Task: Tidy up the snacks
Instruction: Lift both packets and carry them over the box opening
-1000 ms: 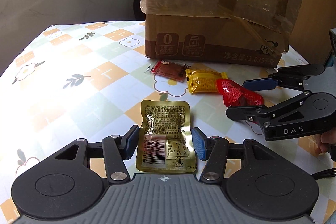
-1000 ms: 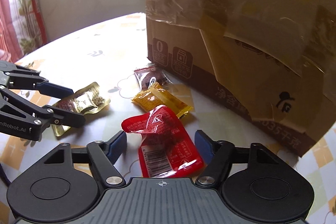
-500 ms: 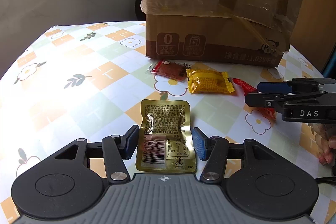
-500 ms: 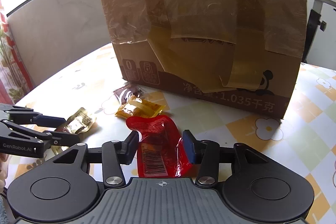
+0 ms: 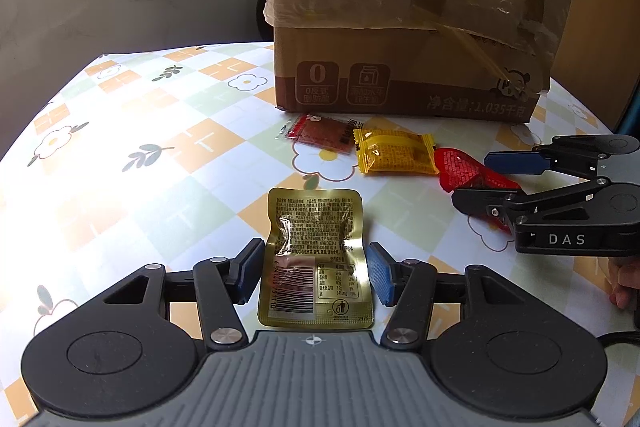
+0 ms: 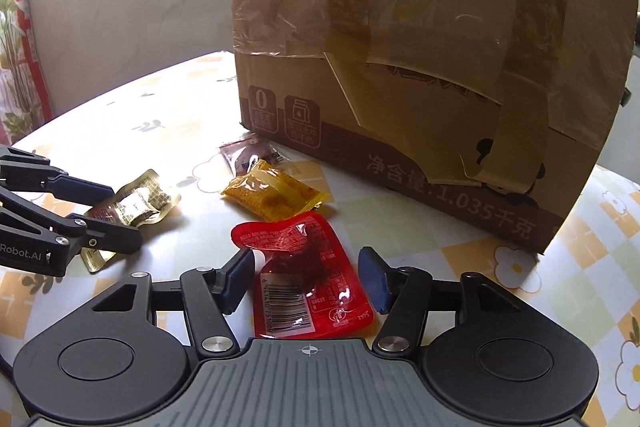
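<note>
While parted wide, left gripper (image 5: 314, 275) jaws sit on both sides of gold pack (image 5: 316, 259), not squeezing. Right gripper (image 6: 306, 279) jaws parted too, around red pack (image 6: 308, 279), not pinching. Both packs flat on table (image 5: 160, 155). Farther off, yellow pack (image 5: 394, 151) beside dark red pack (image 5: 320, 133), near taped box (image 5: 408, 27) at far side.

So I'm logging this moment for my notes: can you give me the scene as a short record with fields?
surface: table with floral checked cloth
box: taped cardboard box at the back
left tongs: open, around gold packet
right tongs: open, around red packet
other snacks: yellow packet, dark red packet, near the box
</note>
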`<state>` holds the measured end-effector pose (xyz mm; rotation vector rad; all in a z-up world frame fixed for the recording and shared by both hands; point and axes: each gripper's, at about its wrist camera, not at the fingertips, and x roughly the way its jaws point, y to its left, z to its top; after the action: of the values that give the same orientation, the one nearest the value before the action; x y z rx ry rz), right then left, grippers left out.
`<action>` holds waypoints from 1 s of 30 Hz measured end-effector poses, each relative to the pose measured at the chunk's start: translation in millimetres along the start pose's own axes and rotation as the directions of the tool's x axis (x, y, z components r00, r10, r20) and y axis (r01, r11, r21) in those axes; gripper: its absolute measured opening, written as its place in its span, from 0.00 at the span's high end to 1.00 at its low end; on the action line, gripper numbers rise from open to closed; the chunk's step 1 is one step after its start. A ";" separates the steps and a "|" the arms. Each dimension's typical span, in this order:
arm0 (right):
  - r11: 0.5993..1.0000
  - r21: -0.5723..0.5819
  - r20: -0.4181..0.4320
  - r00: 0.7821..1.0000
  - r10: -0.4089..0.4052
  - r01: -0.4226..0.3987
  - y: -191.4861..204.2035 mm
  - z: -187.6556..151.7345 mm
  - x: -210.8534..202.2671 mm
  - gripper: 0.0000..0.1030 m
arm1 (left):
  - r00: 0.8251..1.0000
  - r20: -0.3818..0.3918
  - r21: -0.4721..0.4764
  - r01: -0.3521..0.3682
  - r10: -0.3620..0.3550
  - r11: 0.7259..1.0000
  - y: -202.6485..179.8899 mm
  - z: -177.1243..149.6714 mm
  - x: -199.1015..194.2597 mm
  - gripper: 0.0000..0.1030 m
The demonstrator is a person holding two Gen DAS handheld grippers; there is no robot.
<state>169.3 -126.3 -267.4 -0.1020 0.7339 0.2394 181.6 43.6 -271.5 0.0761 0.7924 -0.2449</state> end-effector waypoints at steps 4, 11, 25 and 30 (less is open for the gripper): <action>0.998 0.033 0.050 0.998 0.044 -0.046 -6.8 -2.8 -10.3 0.63 | 0.999 0.000 -0.059 0.036 -0.036 0.998 8.8 2.1 -2.1 0.46; 0.993 0.086 0.075 0.995 0.069 -0.076 -15.1 -3.7 -22.7 0.64 | 0.998 0.019 -0.103 0.061 -0.060 0.993 15.4 -1.2 -14.3 0.48; 0.991 0.090 0.217 0.973 0.076 -0.097 -17.5 17.8 -86.2 0.64 | 0.977 0.193 -0.053 0.107 -0.095 0.993 3.9 30.5 -59.2 0.48; 0.995 0.039 0.351 0.933 0.072 -0.092 -19.2 57.2 -120.2 0.64 | 0.935 0.332 -0.006 0.137 -0.128 0.991 -2.9 74.2 -87.3 0.48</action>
<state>125.2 -156.5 -144.0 0.0248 0.3893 0.3076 173.5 45.5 -157.1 -0.0460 0.4649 -0.3639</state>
